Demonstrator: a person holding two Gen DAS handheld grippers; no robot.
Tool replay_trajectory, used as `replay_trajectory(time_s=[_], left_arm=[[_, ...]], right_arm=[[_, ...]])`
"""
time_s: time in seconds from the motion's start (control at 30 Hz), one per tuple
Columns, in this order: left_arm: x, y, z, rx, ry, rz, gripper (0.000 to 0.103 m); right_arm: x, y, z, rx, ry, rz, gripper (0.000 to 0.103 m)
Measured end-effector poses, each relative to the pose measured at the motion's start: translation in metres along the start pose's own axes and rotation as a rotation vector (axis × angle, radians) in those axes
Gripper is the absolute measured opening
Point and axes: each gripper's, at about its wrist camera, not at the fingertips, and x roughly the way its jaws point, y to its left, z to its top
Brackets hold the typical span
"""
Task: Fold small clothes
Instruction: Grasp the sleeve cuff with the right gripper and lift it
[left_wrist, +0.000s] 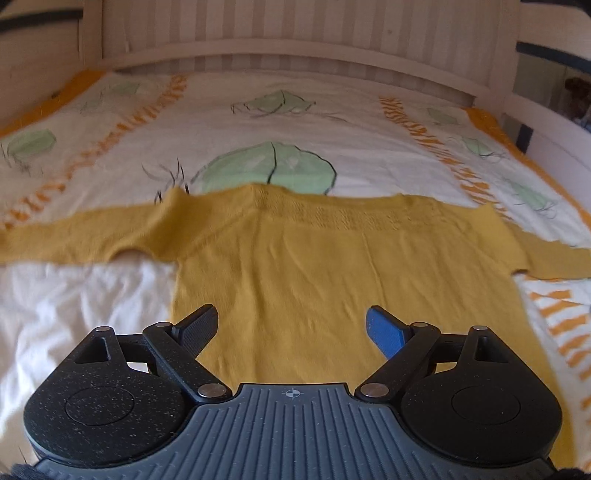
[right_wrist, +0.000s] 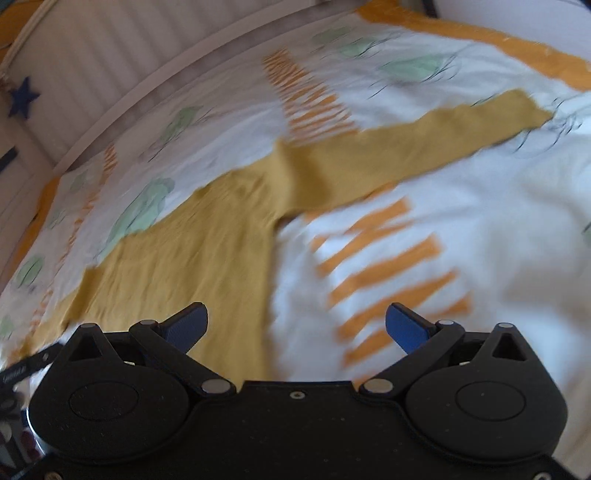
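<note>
In the left wrist view, the yellow sweater (left_wrist: 295, 266) lay flat and spread out on the patterned bedcover (left_wrist: 258, 122), its body toward the camera and both sleeves stretched out to the sides. The left gripper (left_wrist: 291, 328) hung above the lower part of the body with its jaws wide apart and nothing between them. No fold seemed to be made yet, so I judged that the step in hand was the approach for the first fold. Behind the cover stood a slatted white headboard (left_wrist: 295, 33), well apart from the garment. In the right wrist view, which was blurred, the right gripper (right_wrist: 295, 328) also had its jaws apart and empty, above the side edge of the sweater's body, where the yellow cloth met the white cover. The right sleeve (right_wrist: 424, 136) ran away toward the upper right. The next move probably called for lowering to a sleeve or a side edge and pinching only the knit, not the cover below. Nothing stood in the way on the bed; only the soft, slightly wrinkled cover could be caught together with the sweater.
</note>
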Motion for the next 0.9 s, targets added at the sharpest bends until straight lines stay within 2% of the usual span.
replay_trajectory(time_s=[0.13, 0.3, 0.43, 0.57, 0.7, 0.83, 0.9], left_arm=[[0.031, -0.01, 0.01, 0.053, -0.024, 0.051, 0.088], [0.064, -0.018, 0.013, 0.059, -0.034, 0.069, 0.088], [0.082, -0.022, 0.009, 0.063, -0.043, 0.063, 0.088], [0.098, -0.025, 0.001, 0.066, -0.01, 0.07, 0.088], [0.102, -0.025, -0.01, 0.052, -0.043, 0.077, 0.093], [0.107, -0.023, -0.009, 0.023, -0.026, 0.077, 0.102], [0.109, -0.021, -0.009, 0.009, -0.019, 0.075, 0.103]], right_arm=[[0.015, -0.043, 0.048, 0.051, -0.035, -0.118, 0.102], [0.032, -0.092, 0.095, 0.067, -0.085, -0.266, 0.102], [0.042, -0.129, 0.125, 0.132, -0.141, -0.279, 0.102], [0.054, -0.16, 0.149, 0.187, -0.149, -0.262, 0.102], [0.062, -0.184, 0.162, 0.223, -0.153, -0.307, 0.102], [0.069, -0.203, 0.169, 0.23, -0.144, -0.346, 0.102], [0.073, -0.211, 0.17, 0.233, -0.135, -0.343, 0.102]])
